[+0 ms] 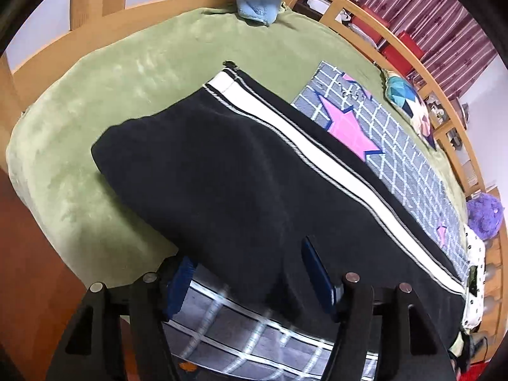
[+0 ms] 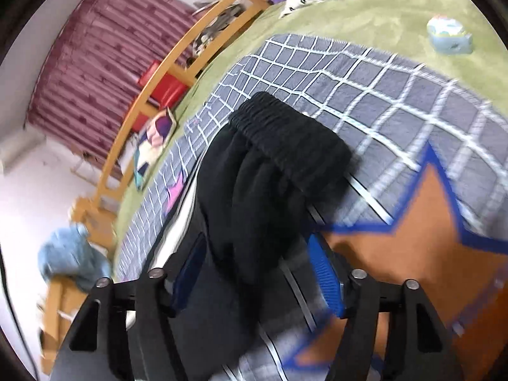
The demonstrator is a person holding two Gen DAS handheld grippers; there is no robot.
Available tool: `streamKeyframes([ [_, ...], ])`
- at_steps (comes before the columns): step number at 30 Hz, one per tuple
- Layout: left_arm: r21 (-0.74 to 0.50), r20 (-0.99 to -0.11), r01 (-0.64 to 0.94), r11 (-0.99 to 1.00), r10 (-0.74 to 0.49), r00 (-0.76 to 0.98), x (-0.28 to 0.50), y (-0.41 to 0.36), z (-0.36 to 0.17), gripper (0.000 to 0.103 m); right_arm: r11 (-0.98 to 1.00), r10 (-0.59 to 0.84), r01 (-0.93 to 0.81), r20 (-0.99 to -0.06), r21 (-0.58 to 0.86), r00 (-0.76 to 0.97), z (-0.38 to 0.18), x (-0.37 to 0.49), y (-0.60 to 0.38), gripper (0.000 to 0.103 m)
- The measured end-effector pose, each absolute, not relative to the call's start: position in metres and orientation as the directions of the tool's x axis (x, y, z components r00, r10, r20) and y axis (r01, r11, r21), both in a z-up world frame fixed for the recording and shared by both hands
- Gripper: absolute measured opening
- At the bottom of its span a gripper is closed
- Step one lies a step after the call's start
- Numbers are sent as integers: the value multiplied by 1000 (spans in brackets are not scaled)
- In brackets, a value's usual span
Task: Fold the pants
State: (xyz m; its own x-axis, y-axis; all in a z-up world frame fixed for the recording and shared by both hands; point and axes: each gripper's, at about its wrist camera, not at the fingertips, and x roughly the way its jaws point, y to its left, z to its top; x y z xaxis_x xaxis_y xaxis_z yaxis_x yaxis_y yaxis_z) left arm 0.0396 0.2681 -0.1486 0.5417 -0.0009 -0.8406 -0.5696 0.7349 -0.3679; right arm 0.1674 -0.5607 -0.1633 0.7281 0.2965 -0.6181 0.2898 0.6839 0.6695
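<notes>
Black pants with a white side stripe lie across a grey checked blanket on the green bedspread. Left gripper sits at the near edge, jaws wide, cloth draped between its blue pads. Over on the right wrist view, the right gripper is spread wide too, the gathered waistband bunched just ahead, fabric running down between the fingers. An orange star shows alongside.

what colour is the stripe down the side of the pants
White, edged with thin black-and-white lines, on the black pants. The stripe shows best in the left wrist view.
</notes>
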Motion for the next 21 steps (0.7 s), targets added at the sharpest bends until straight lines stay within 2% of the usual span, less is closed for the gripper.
streamKeyframes([
  [1,-370,-841,-571,733,-3,541,38,266,-147,65,674,302,309,-632,671,713,-172,180,-561,72],
  [2,-370,-842,-571,733,-5,539,38,263,-146,65,647,313,346,-650,680,693,-186,197,-561,60],
  [4,-365,-845,-571,735,-4,535,39,256,-143,65,633,301,363,-649,684,699,-190,214,-563,27],
  [5,-365,-844,-567,738,-5,537,38,254,-140,65,679,279,336,-653,652,704,-176,220,-562,22],
  [7,-364,-838,-549,752,-7,546,40,250,-134,65,737,271,222,-581,638,768,-147,216,-561,21],
  [9,-361,-829,-536,763,1,560,42,247,-130,65,819,249,108,-519,564,817,-116,205,-558,22],
  [10,-360,-825,-527,770,2,566,42,245,-129,65,848,226,101,-526,521,820,-113,205,-557,28],
  [11,-349,-826,-523,777,9,564,43,245,-130,65,863,206,120,-560,490,802,-118,209,-556,43],
  [12,-337,-829,-521,784,15,559,44,244,-131,65,876,197,153,-627,458,753,-131,218,-558,50],
  [14,-316,-837,-517,795,23,547,48,244,-134,65,886,166,246,-764,393,624,-162,227,-569,51],
  [15,-319,-835,-514,797,20,550,48,244,-134,65,885,169,258,-784,388,597,-170,221,-575,50],
  [18,-340,-816,-490,803,8,579,49,250,-130,65,883,147,260,-757,390,637,-160,189,-587,57],
  [21,-324,-801,-451,832,13,598,59,259,-123,65,905,82,268,-756,329,649,-136,172,-578,58],
])
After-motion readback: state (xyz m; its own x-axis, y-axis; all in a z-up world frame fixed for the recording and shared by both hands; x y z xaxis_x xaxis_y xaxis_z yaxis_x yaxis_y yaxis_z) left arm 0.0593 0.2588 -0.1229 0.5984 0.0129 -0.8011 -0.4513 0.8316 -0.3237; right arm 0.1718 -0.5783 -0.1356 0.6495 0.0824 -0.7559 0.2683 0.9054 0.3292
